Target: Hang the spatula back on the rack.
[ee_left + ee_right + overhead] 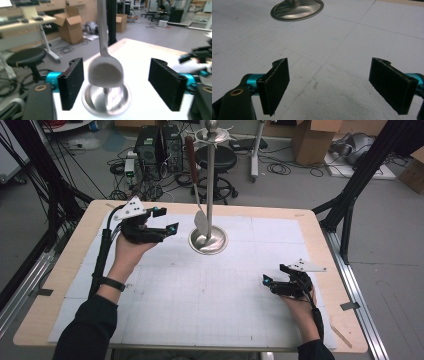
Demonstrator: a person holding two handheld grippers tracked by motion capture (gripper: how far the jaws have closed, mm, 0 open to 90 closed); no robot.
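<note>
A metal spoon [200,220] with a reddish-brown handle hangs upright, bowl down, from the top ring of a steel stand [209,175], just above its round base dish.

The spoon's [106,72] handle was cut off by the top edge in the left gripper view; the stand's base [106,100] was blurred and partly hidden behind its bowl.

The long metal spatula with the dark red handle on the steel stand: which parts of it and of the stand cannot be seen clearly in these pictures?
- Long metal spatula with the dark red handle: the left gripper view's top edge cuts off its handle; the blade is blurred.
- How it hangs from the steel stand: too small in the high view.
- Round steel base: the right gripper view's top edge cuts off the pole.
</note>
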